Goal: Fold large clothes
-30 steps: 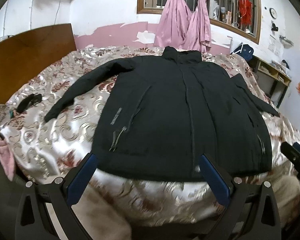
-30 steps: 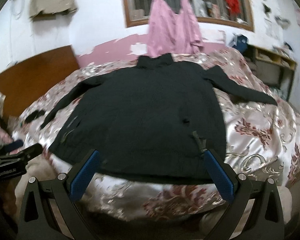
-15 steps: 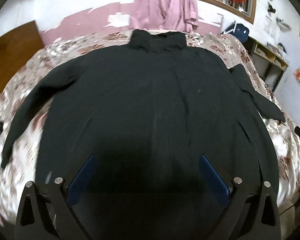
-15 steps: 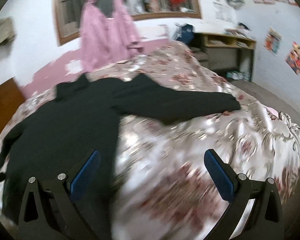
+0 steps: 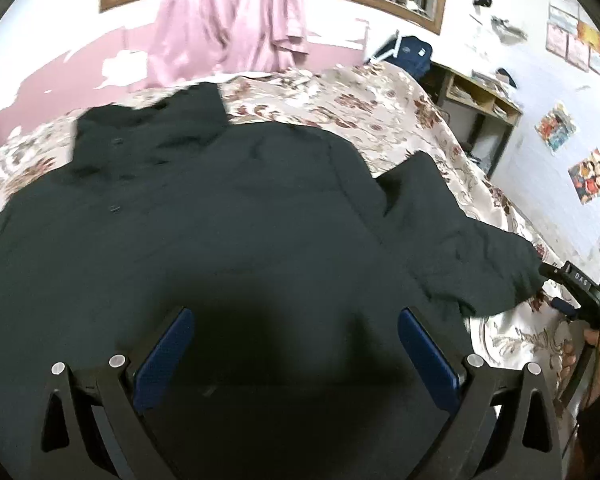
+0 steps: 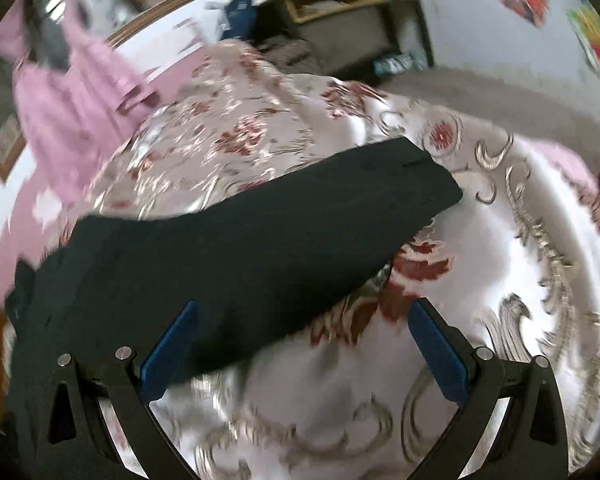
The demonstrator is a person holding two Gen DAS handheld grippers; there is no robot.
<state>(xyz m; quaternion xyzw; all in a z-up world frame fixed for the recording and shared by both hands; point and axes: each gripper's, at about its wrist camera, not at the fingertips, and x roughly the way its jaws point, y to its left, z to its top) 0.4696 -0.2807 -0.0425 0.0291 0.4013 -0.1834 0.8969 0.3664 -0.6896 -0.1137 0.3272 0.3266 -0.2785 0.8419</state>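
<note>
While your L gripper point(image 5: 296, 344) is hovering spread over the black jacket point(image 5: 204, 216), your R gripper point(image 6: 304, 344) is hanging spread above its sleeve point(image 6: 284, 216) on the bedspread point(image 6: 500, 264).

Bright room; right view motion-blurred, perhaps overexposed.

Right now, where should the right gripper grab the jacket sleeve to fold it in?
Probably the cuff end of the sleeve, approached from its open outer side: it lies flat and straight on the bedspread, edge exposed, while the right gripper hangs open near mid-sleeve.
</note>
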